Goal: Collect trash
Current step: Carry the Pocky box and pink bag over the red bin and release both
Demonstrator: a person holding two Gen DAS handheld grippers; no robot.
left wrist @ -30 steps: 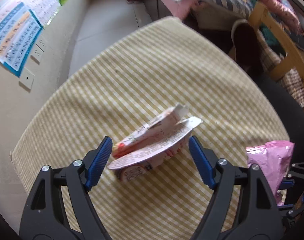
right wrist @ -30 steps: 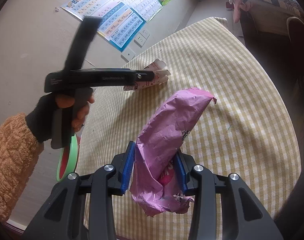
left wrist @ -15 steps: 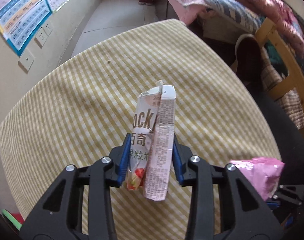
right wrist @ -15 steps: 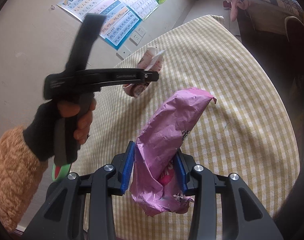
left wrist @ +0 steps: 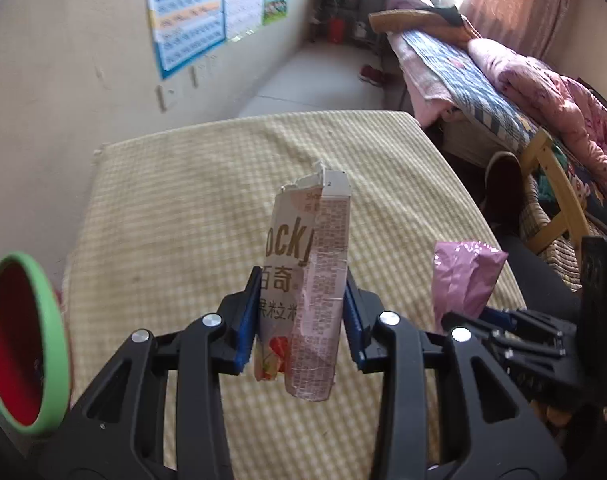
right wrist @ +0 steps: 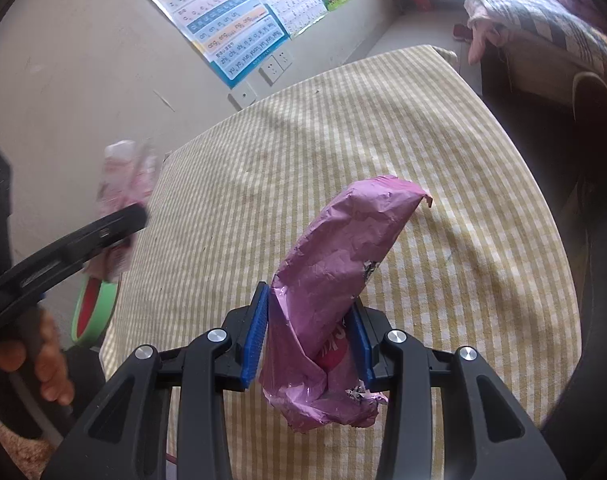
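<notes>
Left view, lower left of frame: one bin [left wrist: 25, 344], round, green rim, red inside. I cannot see anything in it from this angle. It shows again at the left edge of the right view, beside the table's corner.

Two pieces of trash, one per tong, both held off the table.

Left gripper [left wrist: 301, 320]: clenched on a box [left wrist: 307, 280], centre of frame. Flattened pink-and-white card, torn and ragged at its top, creased, printed with lettering and a strip of small text. It stands nearly upright between the blue ribbed pads [left wrist: 249, 320]. In the right view it is only a pink blur at mid-left, above the black arm of the left tong.

Right gripper [right wrist: 309, 338]: clenched on a wrapper [right wrist: 343, 248], centre of frame. Crinkled purple-pink film, a silvery lining showing at the torn lower edge, its top curling over to the right. The blue pads [right wrist: 257, 340] pinch it low down. In the left view it sits at mid-right, held by the right tong.

Table [right wrist: 443, 152]: covered by a yellow-and-white checked cloth, soft weave, a few faint stains.

Lower left of the right view: my left hand [right wrist: 35, 360] on the tong's handle, with a knitted sleeve at the frame edge.

Upper left wall: posters [right wrist: 239, 28], and three white sockets below them.
</notes>
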